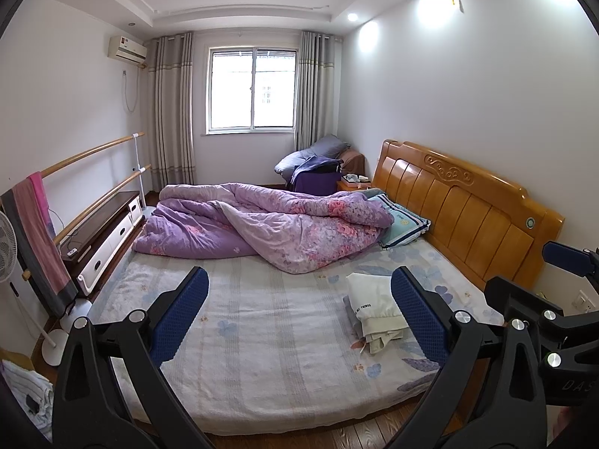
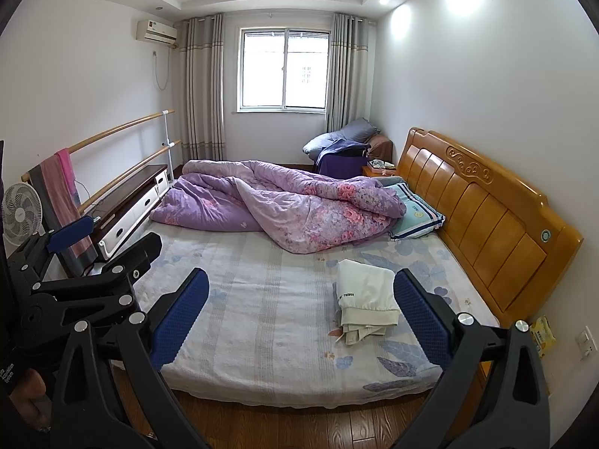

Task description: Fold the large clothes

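Both claws hung empty above the near edge of the bed [image 2: 262, 336], fingers spread wide, neither touching cloth. The left claw [image 1: 299, 318] and right claw [image 2: 301, 318] were held side by side at about the same height, pointing across the mattress toward the window [image 2: 284, 71], each visible at the edge of the other's camera view.

The folded cream garment [image 2: 368, 293] lay on the right part of the bed, near the wooden headboard [image 2: 486, 217], resting on a few other pale folded pieces whose edges showed beneath it. Farther off, a purple floral quilt [image 2: 292, 205] sat rumpled across the far half of the mattress, beside a striped pillow [image 2: 417, 217].

The cream garment looked soft, light and limp, likely to sag and lose its fold if lifted by a single point; a ribbed hem at its near end appeared to be the firmest place to pinch, one claw at each corner. The quilt looked bulkier and heavier, probably needing both claws on its edge. It could not be told which piece was meant for folding.
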Motion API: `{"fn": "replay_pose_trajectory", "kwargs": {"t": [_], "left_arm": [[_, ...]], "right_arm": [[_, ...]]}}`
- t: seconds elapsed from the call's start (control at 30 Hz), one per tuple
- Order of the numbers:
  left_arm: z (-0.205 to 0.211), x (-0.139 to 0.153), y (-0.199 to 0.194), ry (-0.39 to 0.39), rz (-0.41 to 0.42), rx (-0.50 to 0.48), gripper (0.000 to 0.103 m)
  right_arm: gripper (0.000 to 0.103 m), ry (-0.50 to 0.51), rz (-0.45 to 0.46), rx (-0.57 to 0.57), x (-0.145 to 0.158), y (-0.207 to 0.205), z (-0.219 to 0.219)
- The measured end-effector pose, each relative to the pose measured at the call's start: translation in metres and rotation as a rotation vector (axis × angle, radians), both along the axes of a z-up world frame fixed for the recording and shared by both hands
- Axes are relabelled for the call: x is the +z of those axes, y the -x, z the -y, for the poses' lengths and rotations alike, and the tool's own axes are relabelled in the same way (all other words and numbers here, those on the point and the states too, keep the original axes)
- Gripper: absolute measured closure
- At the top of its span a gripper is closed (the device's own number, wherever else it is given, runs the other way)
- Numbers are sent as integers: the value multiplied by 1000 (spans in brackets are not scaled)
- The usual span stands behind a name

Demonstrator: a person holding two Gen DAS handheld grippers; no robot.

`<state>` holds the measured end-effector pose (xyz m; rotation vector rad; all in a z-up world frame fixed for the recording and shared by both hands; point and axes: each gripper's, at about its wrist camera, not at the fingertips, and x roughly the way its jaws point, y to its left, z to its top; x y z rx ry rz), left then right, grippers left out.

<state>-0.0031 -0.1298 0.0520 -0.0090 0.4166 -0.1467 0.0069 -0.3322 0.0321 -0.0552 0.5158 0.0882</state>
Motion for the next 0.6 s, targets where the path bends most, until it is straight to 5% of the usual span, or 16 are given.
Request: {"fn": "replay_pose_trajectory", "kwargs": {"t": [0.6], "left_arm": [[0,0,1,-2,-4,-4,5]], "right_arm": [[8,0,-3,1,0,-3,-1]]}}
